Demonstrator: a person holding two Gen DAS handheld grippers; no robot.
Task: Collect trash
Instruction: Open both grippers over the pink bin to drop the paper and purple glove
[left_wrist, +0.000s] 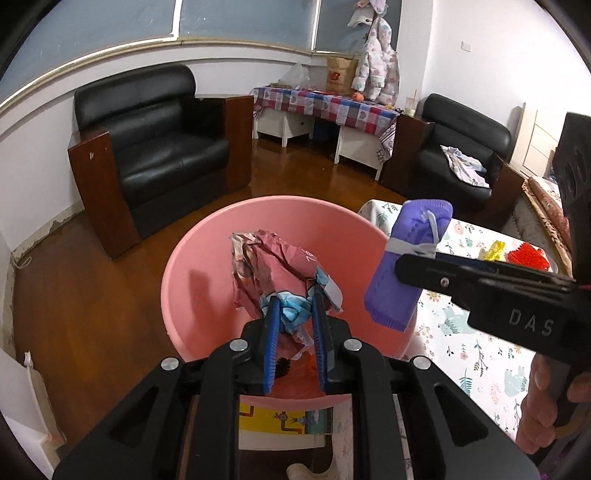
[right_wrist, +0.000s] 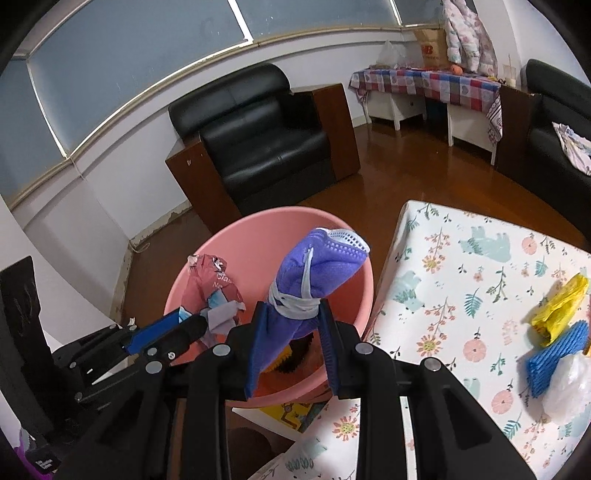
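A pink bin (left_wrist: 192, 266) stands on the floor beside the table; it also shows in the right wrist view (right_wrist: 184, 284). My left gripper (left_wrist: 295, 302) is shut on a crumpled red and blue paper wrapper (left_wrist: 269, 266) and holds it over the bin; the wrapper also shows in the right wrist view (right_wrist: 212, 288). My right gripper (right_wrist: 291, 314) is shut on a rolled purple face mask (right_wrist: 314, 273) tied with its white strap, above the bin's right rim; the mask also shows in the left wrist view (left_wrist: 402, 258). Dark and orange trash lies in the bin's bottom (right_wrist: 291, 354).
A table with a floral cloth (right_wrist: 461, 295) carries a yellow wrapper (right_wrist: 561, 306), a blue ribbed piece (right_wrist: 546, 365) and a clear plastic bag (right_wrist: 569, 387). Black armchairs (left_wrist: 155, 140) and a checked-cloth bench (left_wrist: 325, 103) stand on the wooden floor.
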